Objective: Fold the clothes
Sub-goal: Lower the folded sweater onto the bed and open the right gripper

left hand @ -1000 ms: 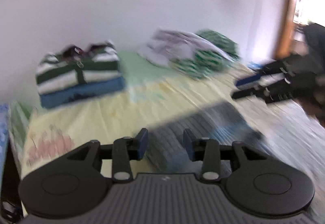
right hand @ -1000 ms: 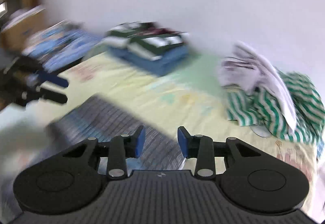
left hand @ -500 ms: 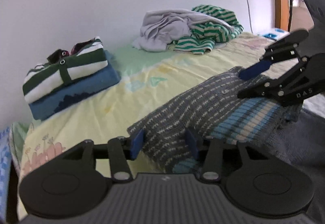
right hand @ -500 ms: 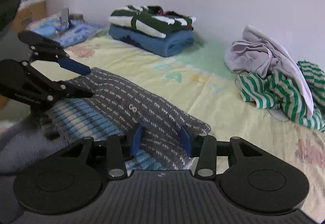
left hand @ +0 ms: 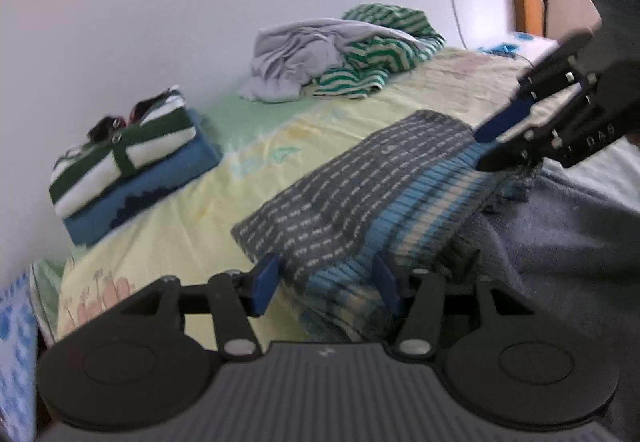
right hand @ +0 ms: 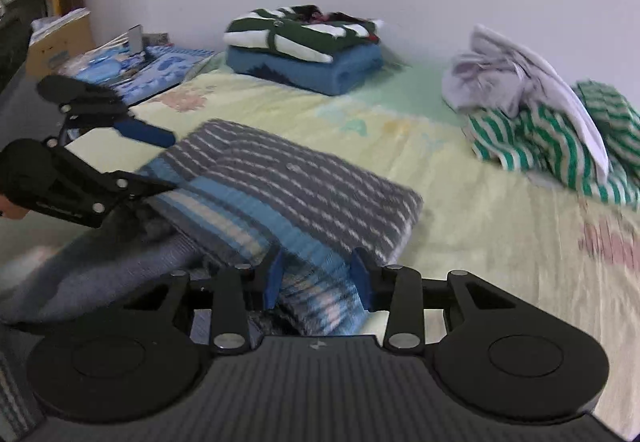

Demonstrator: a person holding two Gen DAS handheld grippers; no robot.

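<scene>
A folded grey knit sweater with blue and cream stripes (left hand: 360, 193) (right hand: 288, 193) lies on the yellow bedsheet (left hand: 192, 217). My left gripper (left hand: 326, 284) is open, its fingers either side of the sweater's near striped edge. My right gripper (right hand: 318, 278) is open too and straddles the opposite striped edge. Each gripper shows in the other's view: the right gripper (left hand: 532, 129) at the sweater's far end, the left gripper (right hand: 132, 157) with one finger above and one below the fabric.
A neat stack of folded clothes (left hand: 132, 169) (right hand: 304, 49) sits by the wall. An unfolded pile, grey and green-striped (left hand: 344, 53) (right hand: 540, 113), lies farther along. A grey-blue fabric (left hand: 560, 234) lies under the sweater. A cardboard box (right hand: 60, 41) stands off the bed.
Both grippers have swung in and come down to the sweater; their fingers now straddle its two ends. Finger spacing looks unchanged.
</scene>
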